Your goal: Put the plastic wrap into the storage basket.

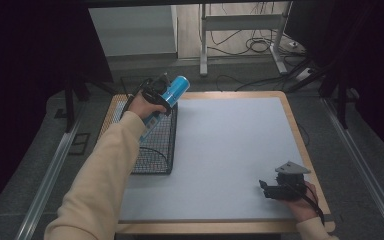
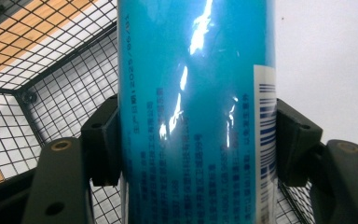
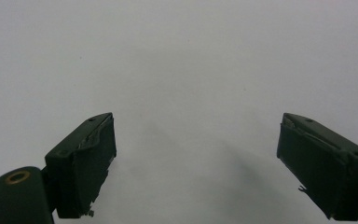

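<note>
A shiny blue can (image 1: pixel 170 96) with a white barcode label is held tilted above the far end of a black wire basket (image 1: pixel 158 145) at the table's left. My left gripper (image 1: pixel 156 97) is shut on it. In the left gripper view both black pads press the sides of the can (image 2: pixel 196 112), with the basket's mesh (image 2: pixel 42 93) behind and below. My right gripper (image 1: pixel 269 190) rests near the front right corner of the table. In the right gripper view its jaws stand wide apart, open (image 3: pixel 196 154), with nothing between them over the grey mat.
A grey mat (image 1: pixel 220 150) covers the wooden table (image 1: pixel 295 125). Behind the table stand a metal frame's legs (image 1: pixel 203 45) and loose cables (image 1: pixel 260 45) on the floor. Rails (image 1: pixel 50 170) run along both sides of the table.
</note>
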